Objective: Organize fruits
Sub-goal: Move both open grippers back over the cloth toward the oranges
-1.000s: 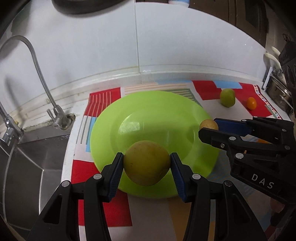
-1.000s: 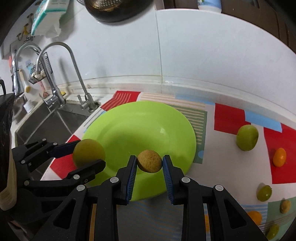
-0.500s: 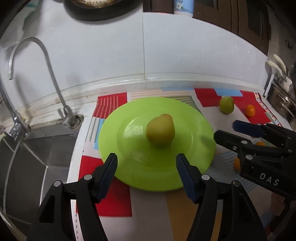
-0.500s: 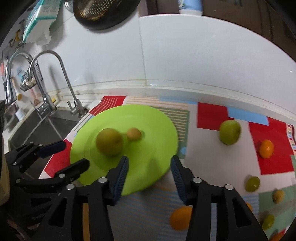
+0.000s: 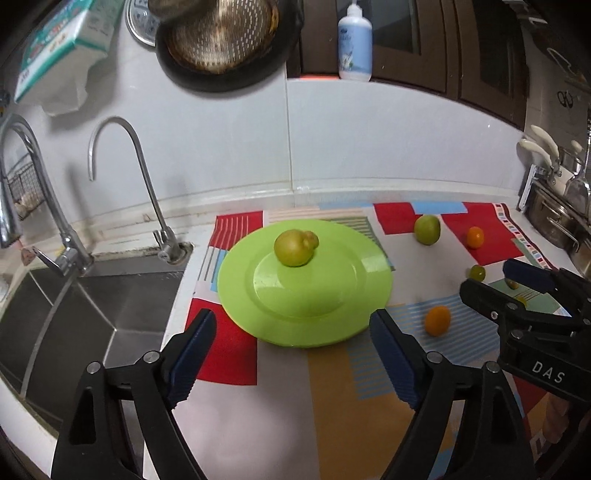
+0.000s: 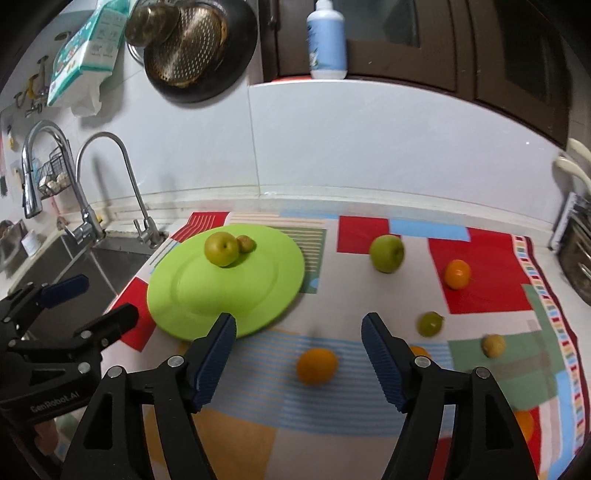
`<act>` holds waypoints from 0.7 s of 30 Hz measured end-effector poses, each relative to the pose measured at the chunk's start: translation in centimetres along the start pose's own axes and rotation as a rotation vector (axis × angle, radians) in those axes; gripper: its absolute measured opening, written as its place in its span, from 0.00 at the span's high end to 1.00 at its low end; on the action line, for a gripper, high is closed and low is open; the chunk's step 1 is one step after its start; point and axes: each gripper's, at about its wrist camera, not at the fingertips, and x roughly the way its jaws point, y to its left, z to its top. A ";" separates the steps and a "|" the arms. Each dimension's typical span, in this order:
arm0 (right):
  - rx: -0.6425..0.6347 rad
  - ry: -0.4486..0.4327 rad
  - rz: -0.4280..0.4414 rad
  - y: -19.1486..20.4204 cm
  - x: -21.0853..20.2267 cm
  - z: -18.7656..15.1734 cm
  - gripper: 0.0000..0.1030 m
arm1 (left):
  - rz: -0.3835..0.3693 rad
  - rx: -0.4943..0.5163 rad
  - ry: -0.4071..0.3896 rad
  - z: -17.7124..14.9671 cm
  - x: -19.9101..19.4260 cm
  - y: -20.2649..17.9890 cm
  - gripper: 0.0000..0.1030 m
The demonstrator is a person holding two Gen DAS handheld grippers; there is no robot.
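A lime-green plate (image 5: 314, 314) (image 6: 207, 295) lies on the patterned mat. On its far side sit a yellow-green pear (image 5: 291, 246) (image 6: 221, 249) and a small brown fruit (image 6: 245, 243) touching it. My left gripper (image 5: 291, 347) is open and empty at the plate's near rim. My right gripper (image 6: 298, 343) is open and empty above an orange (image 6: 317, 366) (image 5: 437, 319). A green apple (image 6: 386, 253), a second orange (image 6: 457, 273), a small green fruit (image 6: 430, 323) and a small yellow fruit (image 6: 492, 345) lie on the mat to the right.
A steel sink (image 5: 74, 306) with two faucets (image 5: 147, 192) is left of the mat. Pots (image 5: 554, 221) stand at the far right. A white tiled wall rises behind, with a colander (image 5: 221, 33) and a bottle (image 5: 354, 40) above.
Both grippers released their fruits onto the plate, opened wide and drew back and up. The pear and the small brown fruit now rest together on the plate's far side.
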 end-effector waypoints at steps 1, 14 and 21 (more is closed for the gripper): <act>0.004 -0.004 -0.003 -0.1 -0.4 -0.1 0.29 | -0.002 0.005 -0.008 -0.1 -0.5 -0.2 0.16; 0.076 -0.065 -0.077 -2.9 -7.0 -2.3 0.23 | -0.044 0.051 -0.127 -0.6 -5.5 -3.9 0.04; 0.100 -0.107 -0.159 -4.7 -9.5 -3.2 0.23 | -0.080 0.083 -0.165 -0.6 -6.2 -5.9 0.03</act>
